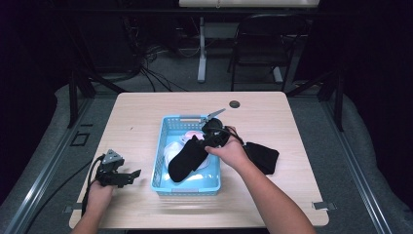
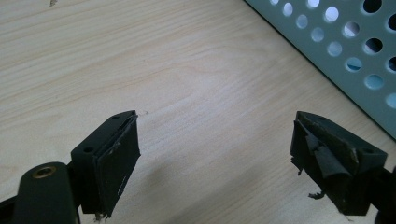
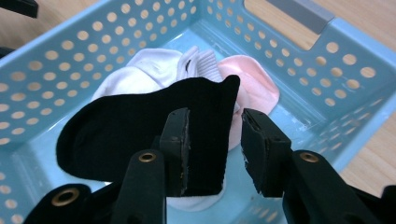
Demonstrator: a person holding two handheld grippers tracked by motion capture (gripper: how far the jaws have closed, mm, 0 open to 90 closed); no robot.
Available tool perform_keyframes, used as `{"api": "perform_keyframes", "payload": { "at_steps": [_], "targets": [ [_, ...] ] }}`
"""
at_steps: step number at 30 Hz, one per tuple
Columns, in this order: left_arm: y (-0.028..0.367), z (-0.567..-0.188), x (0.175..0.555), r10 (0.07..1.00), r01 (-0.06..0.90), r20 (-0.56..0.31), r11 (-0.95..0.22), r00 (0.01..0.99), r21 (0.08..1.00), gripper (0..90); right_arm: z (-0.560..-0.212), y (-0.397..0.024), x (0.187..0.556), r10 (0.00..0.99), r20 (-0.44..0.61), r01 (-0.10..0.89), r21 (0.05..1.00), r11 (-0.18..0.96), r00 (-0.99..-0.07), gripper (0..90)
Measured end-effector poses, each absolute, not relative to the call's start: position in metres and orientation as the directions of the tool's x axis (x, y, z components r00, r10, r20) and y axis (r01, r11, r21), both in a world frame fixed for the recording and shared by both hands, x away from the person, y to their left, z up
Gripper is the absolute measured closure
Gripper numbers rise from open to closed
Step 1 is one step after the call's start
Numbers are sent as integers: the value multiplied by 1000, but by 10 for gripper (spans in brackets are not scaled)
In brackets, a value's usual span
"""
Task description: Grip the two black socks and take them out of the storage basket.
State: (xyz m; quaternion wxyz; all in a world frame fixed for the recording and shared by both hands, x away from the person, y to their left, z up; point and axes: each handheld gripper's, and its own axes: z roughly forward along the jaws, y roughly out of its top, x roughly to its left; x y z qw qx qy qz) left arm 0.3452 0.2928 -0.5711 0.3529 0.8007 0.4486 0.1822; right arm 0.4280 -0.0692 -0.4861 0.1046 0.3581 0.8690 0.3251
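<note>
From my station the high view is dim: the table (image 1: 146, 112) is lit from overhead while the room around it falls to near black. Left gripper view is bright and sharp, with soft shadows under the left gripper (image 2: 215, 154). Right gripper view is evenly lit; the black sock (image 3: 126, 130) between the right gripper's (image 3: 215, 154) pads shows no texture.

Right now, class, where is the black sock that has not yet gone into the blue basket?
In the high view, the second black sock lies on the table, just right of the blue basket, behind the person's right hand.

L hand-held gripper (image 1: 131, 174) open, R hand-held gripper (image 3: 215, 154) parted.
</note>
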Motion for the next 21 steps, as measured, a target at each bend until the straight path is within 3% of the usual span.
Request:
{"api": "perform_keyframes", "payload": {
  "at_steps": [21],
  "targets": [
    [293,-571,346,847,588,-27,-345,531,732,156,-510,-54,443,720,83,623,578,528,-688,605]
  ]
}}
